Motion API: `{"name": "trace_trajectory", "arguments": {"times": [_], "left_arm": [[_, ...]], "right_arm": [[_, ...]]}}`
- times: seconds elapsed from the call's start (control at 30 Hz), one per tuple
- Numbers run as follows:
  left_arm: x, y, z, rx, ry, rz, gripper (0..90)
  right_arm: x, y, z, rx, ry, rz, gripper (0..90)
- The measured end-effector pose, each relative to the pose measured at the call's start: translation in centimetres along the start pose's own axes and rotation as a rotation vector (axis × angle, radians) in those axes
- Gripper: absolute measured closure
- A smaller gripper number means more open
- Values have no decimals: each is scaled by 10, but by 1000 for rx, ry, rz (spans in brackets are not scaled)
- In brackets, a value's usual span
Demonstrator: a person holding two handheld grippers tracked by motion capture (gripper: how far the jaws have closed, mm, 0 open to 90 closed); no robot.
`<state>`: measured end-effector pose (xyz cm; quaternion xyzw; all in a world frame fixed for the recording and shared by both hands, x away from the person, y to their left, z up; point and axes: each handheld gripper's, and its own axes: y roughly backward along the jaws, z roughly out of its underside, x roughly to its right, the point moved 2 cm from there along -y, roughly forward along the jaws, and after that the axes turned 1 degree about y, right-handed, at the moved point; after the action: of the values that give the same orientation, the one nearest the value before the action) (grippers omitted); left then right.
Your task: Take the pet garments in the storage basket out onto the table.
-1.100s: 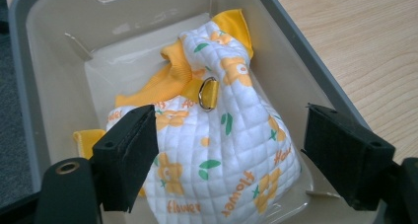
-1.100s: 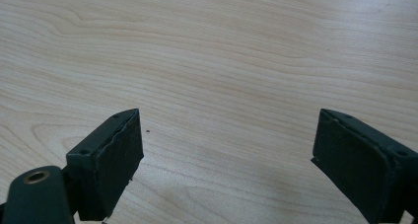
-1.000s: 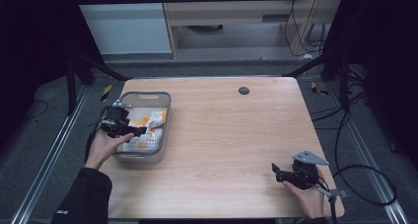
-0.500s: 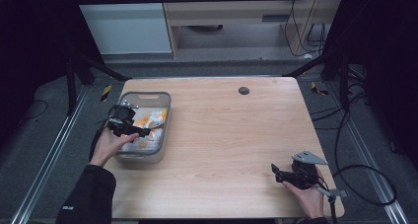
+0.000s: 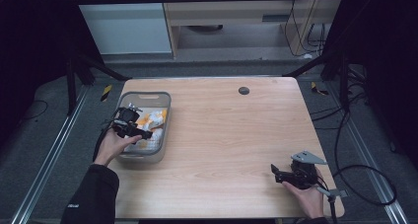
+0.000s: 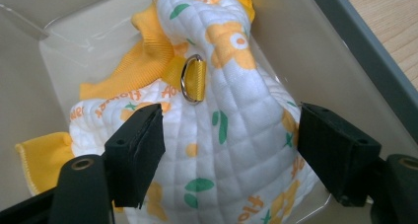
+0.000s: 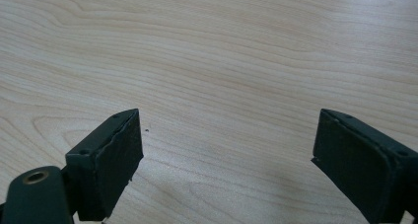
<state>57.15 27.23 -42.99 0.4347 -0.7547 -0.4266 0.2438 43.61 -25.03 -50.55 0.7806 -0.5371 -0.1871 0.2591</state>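
Note:
A quilted white garment with orange flowers, green leaves and yellow ribbed trim lies crumpled in a clear grey-rimmed bin at the table's left. A metal ring on a yellow strap sits on its top. My left gripper is open inside the bin, its jaws either side of the cloth bulge. In the high view the left gripper reaches over the bin and the garment. My right gripper is open just above bare wood; in the high view the right gripper rests near the table's front right corner.
The wooden table has a dark round grommet near its far edge. Black cables trail off the right side. Metal frame legs and a floor rail stand to the left of the table.
My left gripper has moved right and lower over the bin, down toward the garment. The right gripper has stayed where it was.

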Motion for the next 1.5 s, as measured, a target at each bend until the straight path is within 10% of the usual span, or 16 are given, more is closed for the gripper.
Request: {"name": "trace_trajectory", "arguments": {"times": [0.87, 1.5], "left_arm": [[0, -11, -1, -87, 24, 24, 717], [-4, 21, -4, -30, 28, 2, 764]], "right_arm": [[-1, -1, 1, -17, -1, -4, 109], [-2, -2, 1, -21, 3, -2, 109]]}}
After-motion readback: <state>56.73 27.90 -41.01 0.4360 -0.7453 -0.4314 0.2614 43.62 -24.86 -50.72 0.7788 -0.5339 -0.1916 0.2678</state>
